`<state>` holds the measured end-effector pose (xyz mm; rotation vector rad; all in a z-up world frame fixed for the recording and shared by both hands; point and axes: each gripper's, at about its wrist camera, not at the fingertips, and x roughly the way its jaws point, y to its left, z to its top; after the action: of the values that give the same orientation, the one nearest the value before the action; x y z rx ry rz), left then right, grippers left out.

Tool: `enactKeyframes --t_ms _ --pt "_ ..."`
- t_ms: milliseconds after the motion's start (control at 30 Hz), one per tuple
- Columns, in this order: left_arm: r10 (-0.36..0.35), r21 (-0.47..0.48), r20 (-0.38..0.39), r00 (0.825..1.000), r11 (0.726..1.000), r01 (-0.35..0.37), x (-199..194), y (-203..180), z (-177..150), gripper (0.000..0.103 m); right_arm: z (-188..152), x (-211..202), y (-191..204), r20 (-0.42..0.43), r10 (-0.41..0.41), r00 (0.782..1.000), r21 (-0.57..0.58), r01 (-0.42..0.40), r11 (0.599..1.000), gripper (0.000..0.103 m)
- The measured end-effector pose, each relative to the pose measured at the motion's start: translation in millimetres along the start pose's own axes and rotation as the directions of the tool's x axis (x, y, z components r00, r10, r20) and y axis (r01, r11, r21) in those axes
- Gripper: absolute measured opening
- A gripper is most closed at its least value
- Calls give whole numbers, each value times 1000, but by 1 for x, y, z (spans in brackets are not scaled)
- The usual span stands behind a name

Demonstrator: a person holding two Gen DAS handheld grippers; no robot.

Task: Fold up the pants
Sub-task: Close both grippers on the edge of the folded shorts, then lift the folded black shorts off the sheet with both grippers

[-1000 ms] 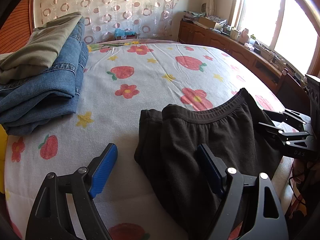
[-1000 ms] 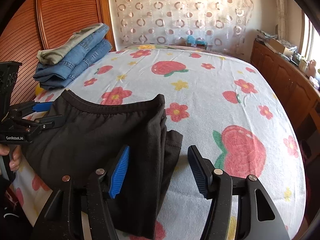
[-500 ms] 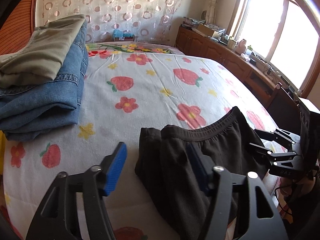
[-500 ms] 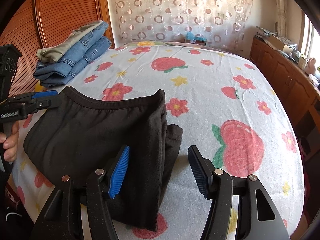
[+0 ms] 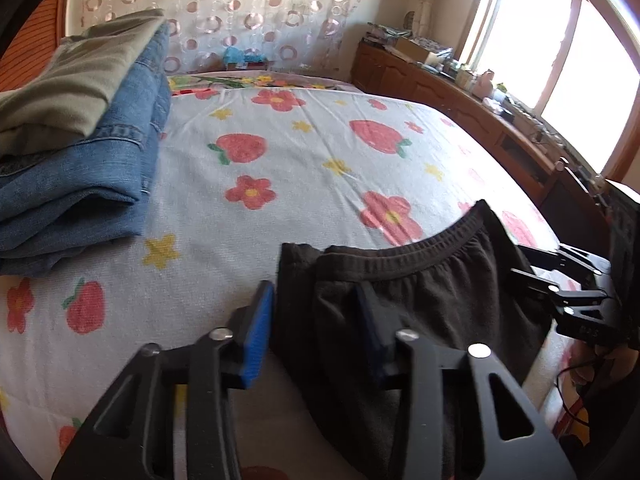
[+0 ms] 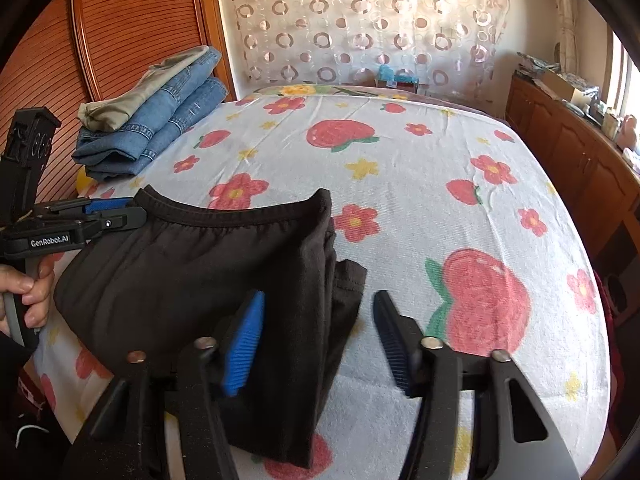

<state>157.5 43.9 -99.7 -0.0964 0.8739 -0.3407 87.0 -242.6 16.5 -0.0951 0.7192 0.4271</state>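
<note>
Your black pants (image 5: pixel 420 304) lie folded on the strawberry-and-flower bedspread (image 5: pixel 320 152), in the lower right of the left wrist view and the lower left of the right wrist view, waistband (image 6: pixel 240 216) towards the far side.

Your left gripper (image 5: pixel 316 320) straddles the left edge of the pants; its jaws are closing with the fabric between them, and you cannot tell whether the pads press it yet.

Your right gripper (image 6: pixel 320 336) straddles the right folded edge (image 6: pixel 340 292), jaws closing, the right pad clear of the cloth over bare bedspread.

A stack of folded blue jeans (image 6: pixel 160 132) with an olive garment (image 6: pixel 140 96) on top sits at the upper left in both views, well apart from the pants. A wooden cabinet (image 6: pixel 568 152) runs along the right.
</note>
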Motion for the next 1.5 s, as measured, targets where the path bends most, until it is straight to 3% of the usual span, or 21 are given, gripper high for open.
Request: enactKeyframes --t_ms 200,300,433,900,1500 --pt "-14 12 0 1000 1000 14 0 -3 0 24 2 6 3 -5 23 1000 2 -23 1000 37" --pt "-17 18 11 1000 1000 16 -3 -5 -1 18 2 6 2 -2 48 999 7 -48 999 24" --pt "-13 27 23 1000 1000 12 -5 -7 0 15 1 6 2 1 80 997 19 -80 997 14" --pt "-32 70 130 991 997 23 -41 -28 0 10 -6 -12 4 58 84 995 19 -85 996 11" --pt "-80 141 242 967 989 47 -83 -63 12 9 -10 -59 0 167 72 983 4 -74 997 10"
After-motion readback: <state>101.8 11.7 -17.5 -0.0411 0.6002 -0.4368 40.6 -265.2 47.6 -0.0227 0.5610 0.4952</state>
